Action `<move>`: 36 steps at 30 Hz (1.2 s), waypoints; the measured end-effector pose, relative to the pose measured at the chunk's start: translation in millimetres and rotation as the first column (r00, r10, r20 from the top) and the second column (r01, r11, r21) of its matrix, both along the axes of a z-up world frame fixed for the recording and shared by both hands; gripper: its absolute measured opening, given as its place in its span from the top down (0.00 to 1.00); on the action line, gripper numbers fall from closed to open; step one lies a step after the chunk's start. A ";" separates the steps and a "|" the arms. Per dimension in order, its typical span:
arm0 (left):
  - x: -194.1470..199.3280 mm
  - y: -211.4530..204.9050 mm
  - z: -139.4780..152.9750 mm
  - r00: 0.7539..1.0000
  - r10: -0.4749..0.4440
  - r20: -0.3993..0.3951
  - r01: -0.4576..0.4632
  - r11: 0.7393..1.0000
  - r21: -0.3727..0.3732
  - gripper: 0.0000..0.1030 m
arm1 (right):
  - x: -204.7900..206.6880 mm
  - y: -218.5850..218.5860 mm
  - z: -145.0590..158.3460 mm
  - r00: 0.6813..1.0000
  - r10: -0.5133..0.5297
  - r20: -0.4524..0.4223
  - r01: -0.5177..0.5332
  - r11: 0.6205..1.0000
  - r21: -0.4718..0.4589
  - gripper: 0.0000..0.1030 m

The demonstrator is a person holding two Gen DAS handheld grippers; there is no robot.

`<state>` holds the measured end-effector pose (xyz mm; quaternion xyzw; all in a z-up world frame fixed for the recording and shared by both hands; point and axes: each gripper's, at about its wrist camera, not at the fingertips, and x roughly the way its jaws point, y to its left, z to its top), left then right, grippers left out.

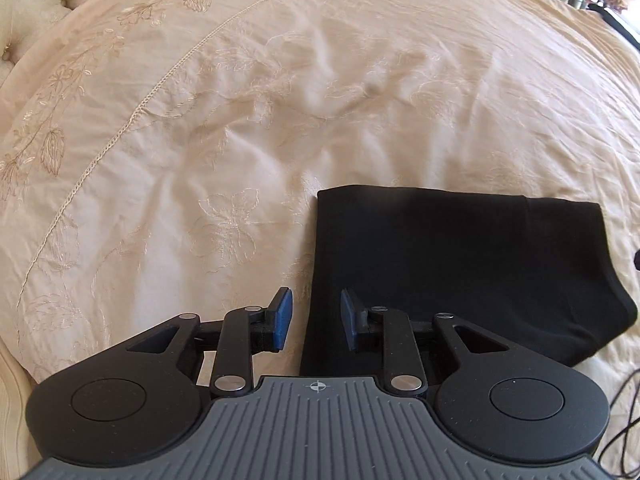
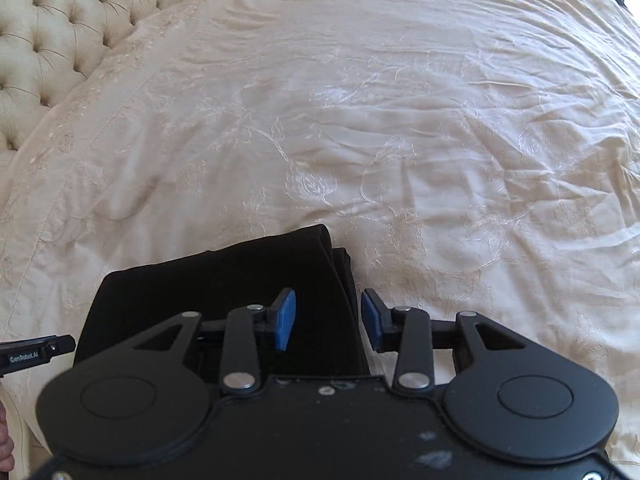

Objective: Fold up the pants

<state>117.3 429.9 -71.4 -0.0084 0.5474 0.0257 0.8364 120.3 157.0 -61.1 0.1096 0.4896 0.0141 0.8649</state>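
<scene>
A cream bedspread [image 2: 400,120] with floral embroidery covers the bed, creased throughout. A tufted headboard [image 2: 52,36] stands at its far-left edge. Daylight enters far right.

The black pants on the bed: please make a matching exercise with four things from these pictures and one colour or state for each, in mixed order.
Things:
1. pants
2. bedspread
3. headboard
4. left tool

Descriptions:
A. tufted with buttons
B. open, holding nothing
C. black, folded in layers
D. cream, with embroidered flowers

Pairs: 1-C, 2-D, 3-A, 4-B
</scene>
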 end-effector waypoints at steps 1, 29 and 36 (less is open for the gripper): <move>-5.8 -2.0 2.7 1.000 -0.012 0.003 0.012 1.000 -0.003 0.75 | -4.2 4.7 4.5 1.000 0.009 0.003 -0.009 1.000 0.006 0.61; -96.4 -99.7 88.2 0.993 0.077 0.087 -0.083 0.995 0.063 0.47 | -98.6 7.3 84.9 0.979 0.192 0.065 -0.191 0.981 -0.024 0.42; -119.1 -115.2 96.2 0.992 0.073 0.099 -0.080 0.994 0.072 0.47 | -119.2 -5.0 87.3 0.978 0.199 0.070 -0.197 0.980 -0.031 0.40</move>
